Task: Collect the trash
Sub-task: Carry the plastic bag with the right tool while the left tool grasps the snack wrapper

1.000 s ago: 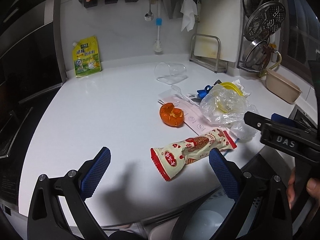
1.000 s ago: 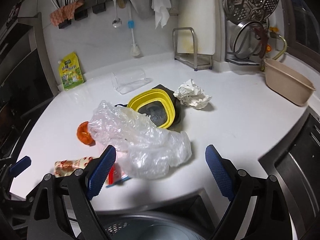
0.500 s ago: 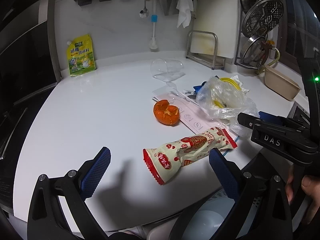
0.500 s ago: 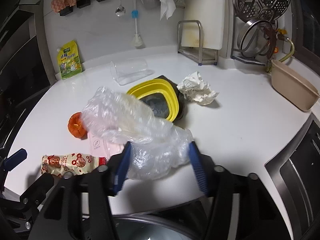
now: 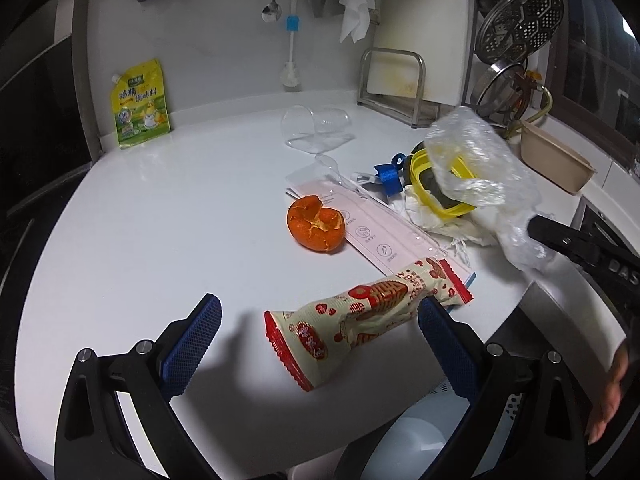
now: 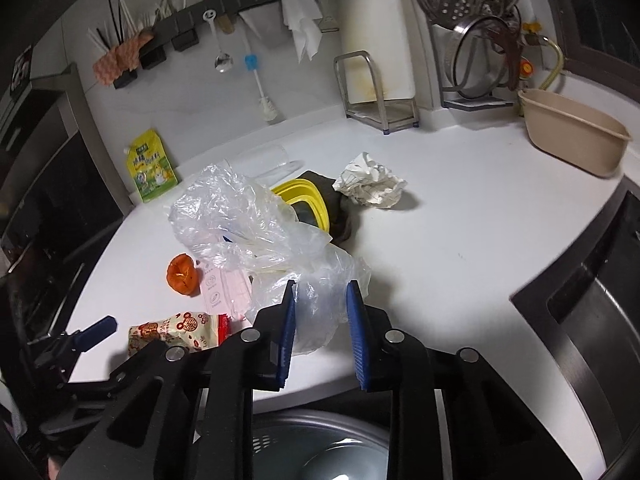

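My right gripper (image 6: 322,300) is shut on a clear plastic bag (image 6: 248,220) and holds it lifted off the white counter (image 6: 460,232); the bag also shows in the left wrist view (image 5: 476,168). My left gripper (image 5: 320,336) is open and empty above the counter's front edge. A red and cream snack wrapper (image 5: 360,320) lies between its fingers. An orange peel (image 5: 316,222), a pink mask packet (image 5: 380,236), a crumpled paper (image 6: 370,186) and a yellow lid (image 6: 308,200) lie behind.
A bin (image 6: 320,444) stands below the counter's front edge. A clear cup (image 5: 316,124) lies on its side at the back. A yellow pouch (image 5: 140,104) leans on the wall. A beige tub (image 6: 572,136) and a metal rack (image 6: 376,92) stand at the right.
My right gripper has shut on the plastic bag and raised it off the yellow lid. My left gripper has stayed open near the snack wrapper.
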Demonstrator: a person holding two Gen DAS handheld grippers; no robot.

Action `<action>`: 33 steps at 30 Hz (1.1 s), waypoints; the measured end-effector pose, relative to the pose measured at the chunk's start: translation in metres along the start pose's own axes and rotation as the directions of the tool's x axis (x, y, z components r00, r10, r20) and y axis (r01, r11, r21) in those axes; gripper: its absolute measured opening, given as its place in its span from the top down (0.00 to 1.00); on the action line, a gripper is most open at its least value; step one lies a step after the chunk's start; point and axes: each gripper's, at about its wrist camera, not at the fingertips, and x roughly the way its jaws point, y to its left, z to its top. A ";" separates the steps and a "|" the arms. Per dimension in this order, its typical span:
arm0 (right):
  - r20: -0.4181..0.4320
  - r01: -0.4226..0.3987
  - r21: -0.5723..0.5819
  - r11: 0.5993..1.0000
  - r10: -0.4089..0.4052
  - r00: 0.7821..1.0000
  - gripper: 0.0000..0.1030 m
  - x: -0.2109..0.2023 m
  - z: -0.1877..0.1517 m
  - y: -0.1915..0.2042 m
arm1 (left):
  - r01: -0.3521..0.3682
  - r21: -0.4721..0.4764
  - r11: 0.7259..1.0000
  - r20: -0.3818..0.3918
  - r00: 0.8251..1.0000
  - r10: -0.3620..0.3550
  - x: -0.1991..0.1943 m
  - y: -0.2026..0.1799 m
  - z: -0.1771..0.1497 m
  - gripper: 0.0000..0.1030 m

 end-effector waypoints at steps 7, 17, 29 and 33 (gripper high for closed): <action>0.009 -0.009 0.037 0.999 0.008 1.000 0.77 -0.013 -0.008 -0.009 | 0.015 0.017 1.000 -0.048 0.999 -0.014 0.011 -0.002 -0.001 0.06; 0.001 -0.005 0.035 0.999 0.004 1.000 0.77 -0.012 -0.013 -0.006 | 0.031 0.046 0.998 -0.075 0.997 -0.027 0.021 -0.007 0.001 0.42; 0.005 0.074 0.040 0.996 -0.074 0.997 0.77 -0.022 -0.028 -0.009 | 0.022 0.001 1.000 -0.037 0.999 -0.022 0.001 0.001 0.002 0.56; 0.007 0.098 0.027 0.995 -0.099 0.995 0.77 -0.030 -0.035 -0.006 | 0.013 -0.003 1.000 -0.006 1.000 -0.013 -0.016 0.000 0.000 0.56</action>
